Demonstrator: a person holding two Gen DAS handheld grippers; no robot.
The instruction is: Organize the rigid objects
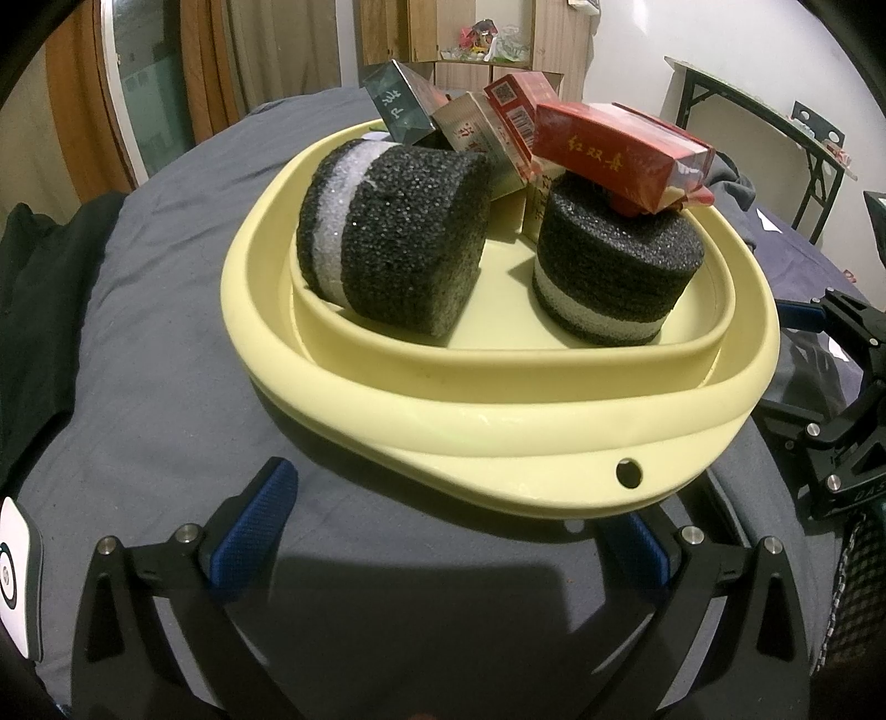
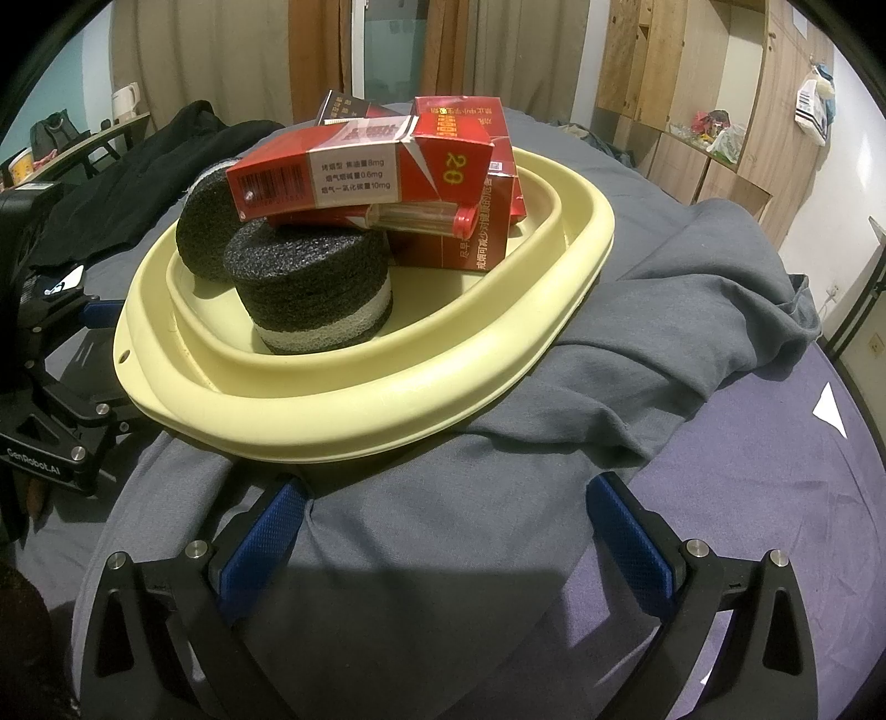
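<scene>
left claw (image 1: 448, 526) nearest the lens, blue-padded fingers (image 1: 252, 534) spread wide, released, gripping nothing, tips just short of the yellow basin (image 1: 498, 426) rim. right claw (image 2: 443, 531) likewise released, fingers (image 2: 260, 545) wide apart over grey cloth, empty, just below the basin's near rim.

pale yellow oval basin with a collapsible inner ring and a small hole in the rim flange sits on a grey garment (image 2: 664, 343) spread over a bed with a purple-grey sheet (image 2: 775, 471). inside the basin: two black foam cylinders with a white band. left foam cylinder (image 1: 387, 238) lies tipped on its side, leaning on the inner wall; right foam cylinder (image 1: 614, 271) stands upright on the basin floor. red cigarette pack (image 1: 620, 155) rests tilted on top of the upright cylinder, with a red-capped clear lighter (image 2: 421, 219) showing under it in the right wrist view. behind them a pile of more packs: dark green pack (image 1: 401, 102), beige pack (image 1: 476, 133), another red pack with a qr code (image 1: 515, 108), all tilted and leaning on each other at the basin's far side.

black clothing (image 2: 138, 166) lies on the bed left of the basin. the other gripper body shows at each frame edge. wooden shelving (image 2: 692, 83) and curtains (image 2: 332, 50) behind, folding table (image 1: 775, 122) to the far right of the left wrist view.
</scene>
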